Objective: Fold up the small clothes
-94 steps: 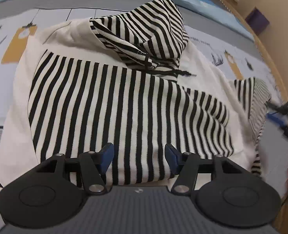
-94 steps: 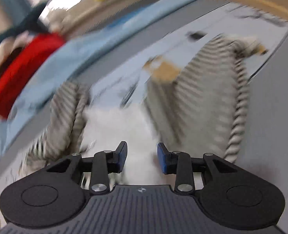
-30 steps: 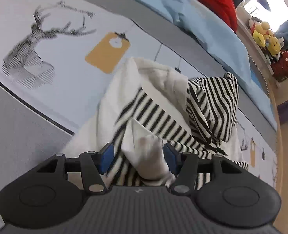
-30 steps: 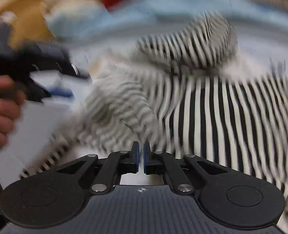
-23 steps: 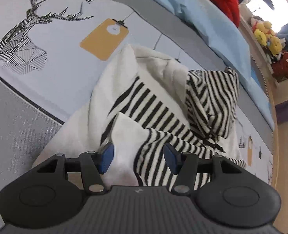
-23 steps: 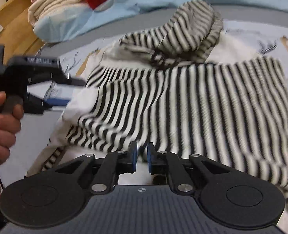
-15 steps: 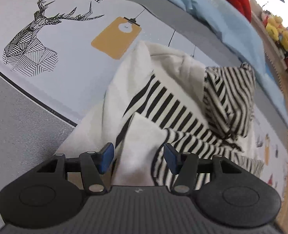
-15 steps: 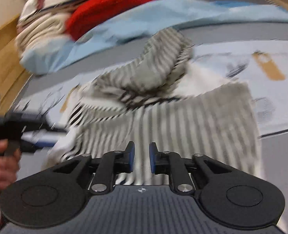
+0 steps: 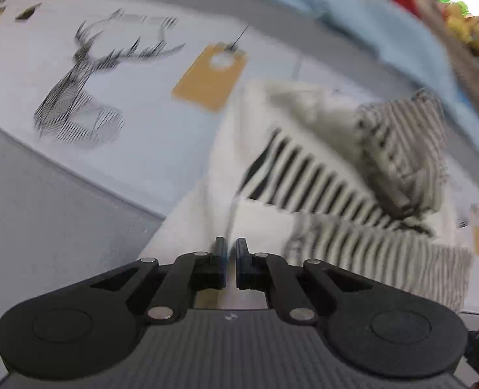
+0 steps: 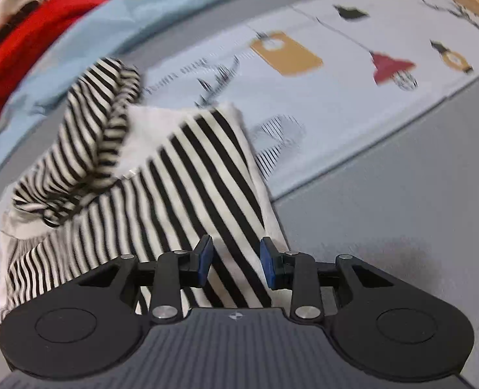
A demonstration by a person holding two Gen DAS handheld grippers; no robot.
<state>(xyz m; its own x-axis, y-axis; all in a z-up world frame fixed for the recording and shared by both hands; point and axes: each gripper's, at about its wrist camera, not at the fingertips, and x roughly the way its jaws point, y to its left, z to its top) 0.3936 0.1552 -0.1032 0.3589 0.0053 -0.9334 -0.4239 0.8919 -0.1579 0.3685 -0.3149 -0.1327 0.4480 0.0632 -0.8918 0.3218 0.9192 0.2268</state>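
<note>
In the left wrist view the left gripper [image 9: 231, 254] has its jaws pinched together on a fold of white cloth — an edge of the black-and-white striped hooded top [image 9: 320, 175], which lies on the pale blue printed bed sheet [image 9: 148, 123] beside a drawn stag [image 9: 83, 97] and a mustard tag shape [image 9: 211, 76]. In the right wrist view the right gripper [image 10: 236, 261] is partly parted and opening; the garment's striped lower corner lies between its blue pads [image 10: 205, 256], untouched by them — a red cloth [image 10: 28, 42] sits far behind.
</note>
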